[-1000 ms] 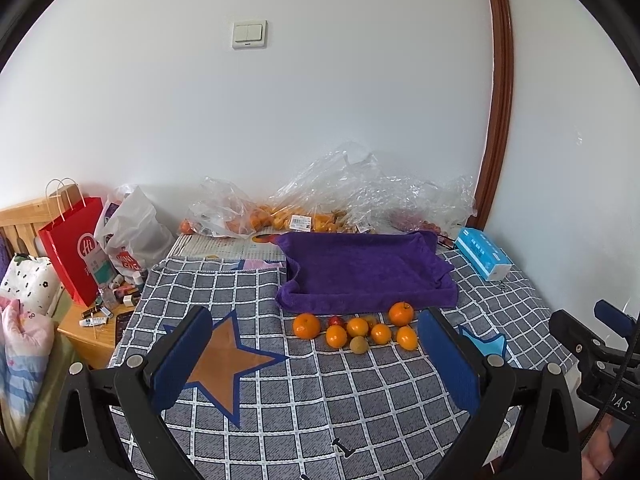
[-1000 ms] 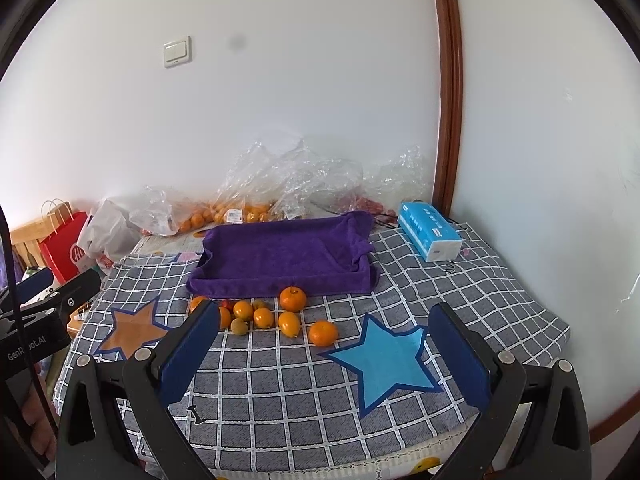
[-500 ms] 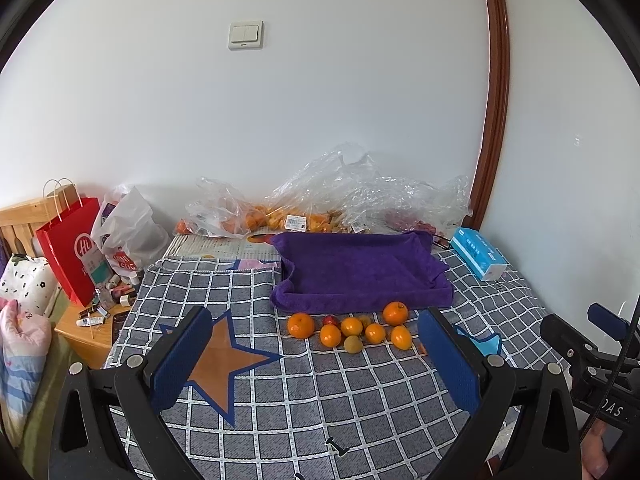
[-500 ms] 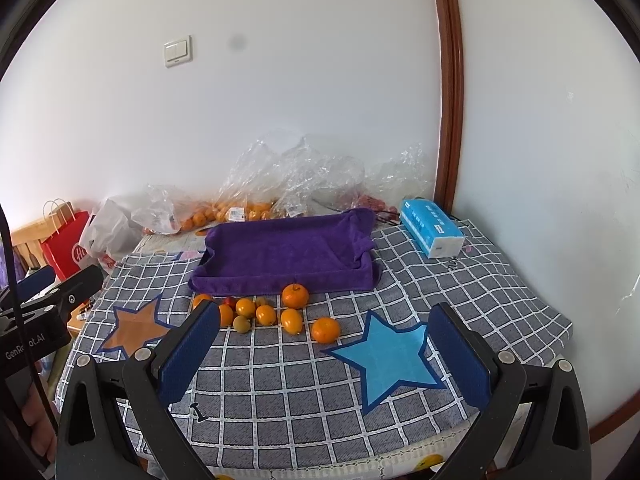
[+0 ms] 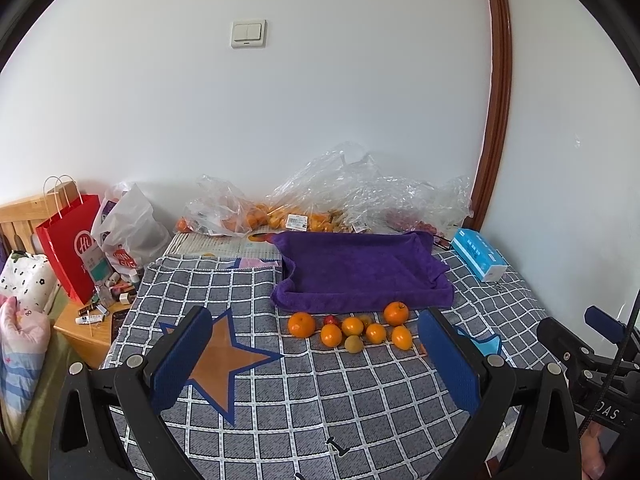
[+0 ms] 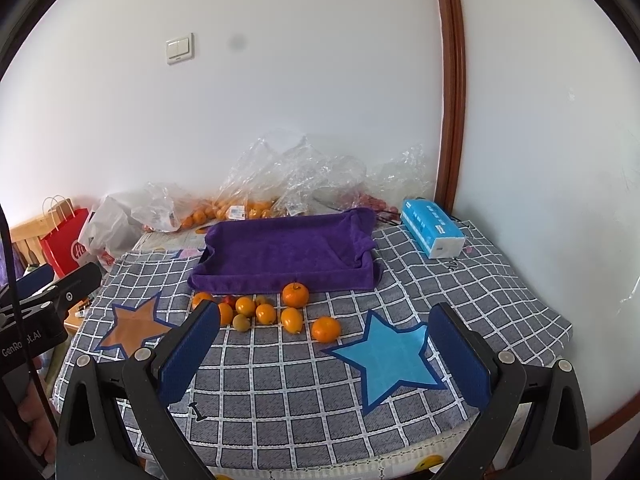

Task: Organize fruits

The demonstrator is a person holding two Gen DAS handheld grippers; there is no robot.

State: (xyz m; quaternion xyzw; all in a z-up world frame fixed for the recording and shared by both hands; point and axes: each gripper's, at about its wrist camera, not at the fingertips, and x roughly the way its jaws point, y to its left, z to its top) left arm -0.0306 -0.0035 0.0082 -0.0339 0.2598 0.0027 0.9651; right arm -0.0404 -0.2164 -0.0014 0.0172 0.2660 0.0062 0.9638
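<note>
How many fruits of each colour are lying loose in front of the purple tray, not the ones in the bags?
Orange fruits: 7
Red fruit: 1
Yellow-green fruits: 2
Total: 10

Left gripper (image 5: 316, 360) jaws spread wide — fruits (image 5: 351, 330) clustered just before the purple tray (image 5: 360, 276).

Table under a grey checked cloth (image 6: 280, 376) with star patches. Purple towel-lined tray (image 6: 284, 252) at centre back. Fruits (image 6: 276, 312) just in front of tray, blue tissue box (image 6: 432, 230) to its right, plastic bags (image 6: 280, 188) behind it.
</note>
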